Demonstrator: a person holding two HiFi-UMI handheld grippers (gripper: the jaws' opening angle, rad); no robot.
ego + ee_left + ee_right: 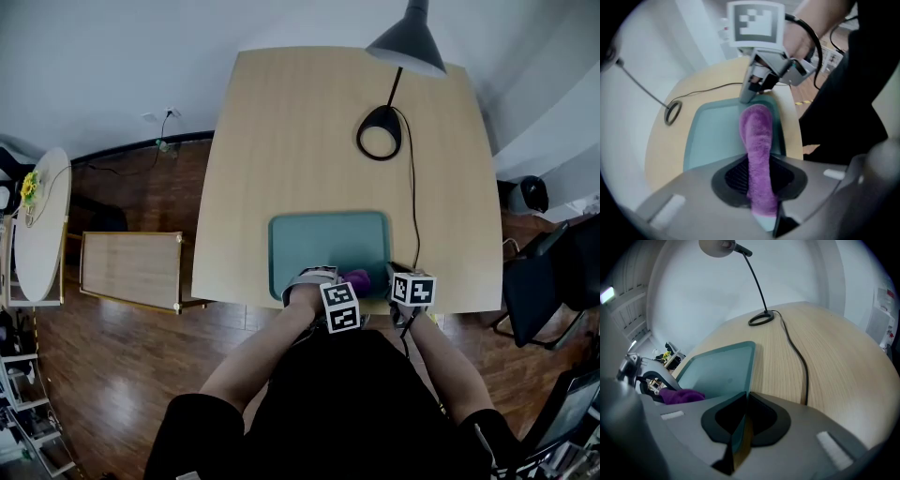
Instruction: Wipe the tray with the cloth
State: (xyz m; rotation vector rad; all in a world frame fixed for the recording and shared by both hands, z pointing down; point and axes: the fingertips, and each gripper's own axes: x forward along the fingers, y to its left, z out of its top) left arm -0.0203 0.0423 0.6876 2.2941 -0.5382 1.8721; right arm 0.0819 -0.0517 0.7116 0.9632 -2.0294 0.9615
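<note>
Two grips: left hand-held gripper (761, 187) clamps cloth (757, 136), right hand-held gripper (743, 423) tray (717, 369).

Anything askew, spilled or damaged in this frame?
Nothing stands out. The tray lies flat on the table, the right tongs clamp its rim, and the left tongs hold the purple cloth over it.

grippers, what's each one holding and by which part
The left gripper pinches the purple cloth near one end; the right gripper clamps the tray by its rim, at the near right corner.
</note>
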